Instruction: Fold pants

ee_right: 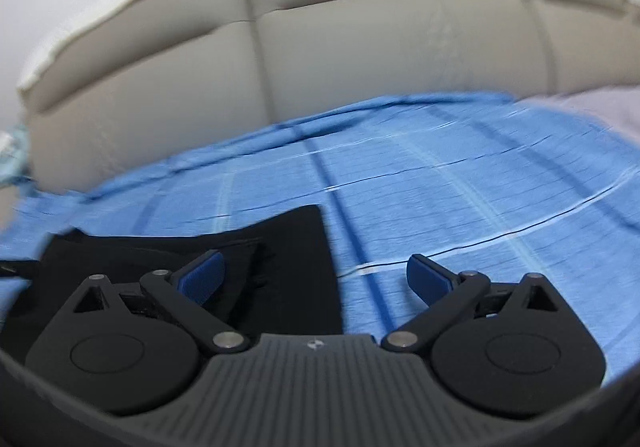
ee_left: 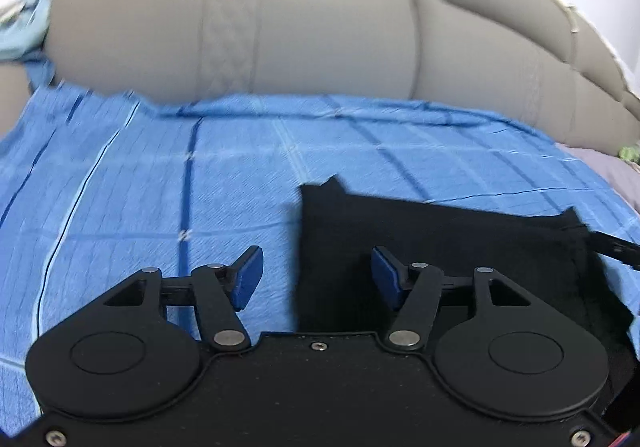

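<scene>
black pants [ee_left: 420, 247] folded flat on blue checked sheet [ee_left: 160, 175], near grey padded headboard [ee_left: 280, 27]. left gripper [ee_left: 316, 279] and right gripper [ee_right: 316, 279] both gaping, empty. no readable writing.

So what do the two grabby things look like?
Both are black. The left gripper and right gripper each have two round discs, silver pins, jointed bars and blue pads on the jaws. The right gripper's base is ribbed grey; the left's is smooth black with screws.

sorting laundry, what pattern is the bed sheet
Blue cotton sheet with darker and pale grid lines; clearest in the left wrist view.
</scene>
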`<state>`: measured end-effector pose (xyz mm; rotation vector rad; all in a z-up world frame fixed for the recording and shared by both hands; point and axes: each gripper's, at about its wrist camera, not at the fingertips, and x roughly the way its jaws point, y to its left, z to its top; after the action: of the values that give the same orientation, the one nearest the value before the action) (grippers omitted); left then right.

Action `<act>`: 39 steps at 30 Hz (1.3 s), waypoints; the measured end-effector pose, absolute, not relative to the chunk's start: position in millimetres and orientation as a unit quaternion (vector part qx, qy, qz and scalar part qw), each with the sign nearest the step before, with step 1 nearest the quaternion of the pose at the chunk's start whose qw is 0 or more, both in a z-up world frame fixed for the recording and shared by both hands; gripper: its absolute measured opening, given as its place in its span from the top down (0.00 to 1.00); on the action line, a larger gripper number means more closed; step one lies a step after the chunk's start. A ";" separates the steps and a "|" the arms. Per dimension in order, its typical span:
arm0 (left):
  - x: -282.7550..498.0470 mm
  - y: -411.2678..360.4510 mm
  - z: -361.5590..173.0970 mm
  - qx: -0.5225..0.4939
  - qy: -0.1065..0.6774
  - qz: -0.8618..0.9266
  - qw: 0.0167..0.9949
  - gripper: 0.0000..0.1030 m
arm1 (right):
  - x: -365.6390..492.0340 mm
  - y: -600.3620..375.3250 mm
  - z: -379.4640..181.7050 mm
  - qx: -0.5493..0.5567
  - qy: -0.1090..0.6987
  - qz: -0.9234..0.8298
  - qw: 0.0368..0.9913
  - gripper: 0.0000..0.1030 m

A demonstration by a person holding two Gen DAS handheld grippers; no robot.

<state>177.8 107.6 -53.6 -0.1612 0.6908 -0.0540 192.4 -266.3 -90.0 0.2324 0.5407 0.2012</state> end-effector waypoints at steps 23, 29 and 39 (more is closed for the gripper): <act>201.6 108.0 -62.5 -0.107 0.370 -0.077 0.920 0.30 | 210.0 -259.0 -103.8 0.110 0.286 0.241 0.921 0.46; 216.2 111.6 -64.7 -0.135 0.374 -0.121 0.909 0.23 | 220.5 -264.0 -109.4 0.139 0.287 0.255 0.913 0.46; 224.8 103.7 -70.0 -0.131 0.328 -0.054 0.934 0.79 | 223.0 -259.0 -106.8 0.134 0.292 0.246 0.914 0.55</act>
<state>224.8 103.7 -70.0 -0.2678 0.6705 -0.1101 223.0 -259.0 -106.8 0.2759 0.6018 0.5068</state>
